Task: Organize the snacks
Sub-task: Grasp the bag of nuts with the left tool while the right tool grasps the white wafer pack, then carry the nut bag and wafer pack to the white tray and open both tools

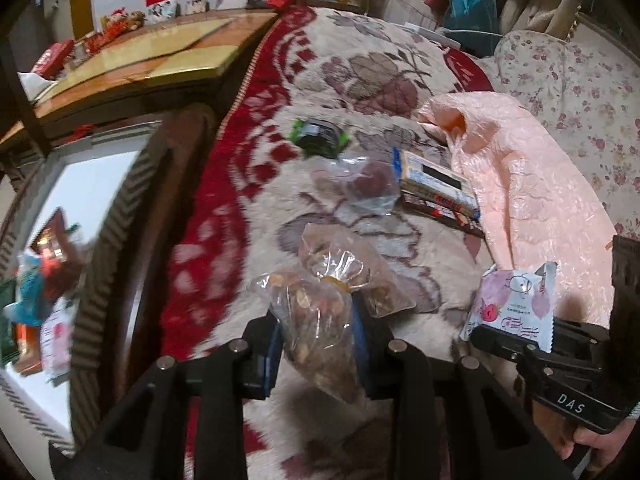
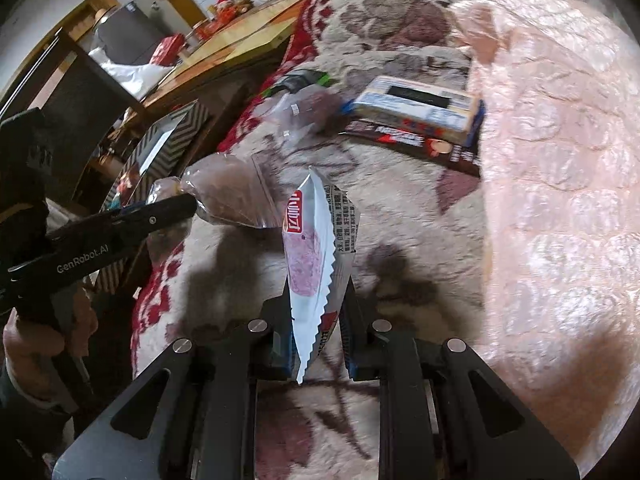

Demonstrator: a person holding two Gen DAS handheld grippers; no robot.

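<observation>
Left tool grips a clear plastic bag of brown snacks; right tool pinches a white-and-pink sachet. Both hang above the floral blanket. Carry steadily to the white striped-rim box; release only inside.

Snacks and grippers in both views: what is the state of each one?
Left gripper: shut on clear plastic bag of brown snacks, lifted.
Right gripper: shut on white-and-pink sachet, lifted.
Green-and-black packet: lying on the blanket.
Stacked flat boxes: lying, unopened.
</observation>
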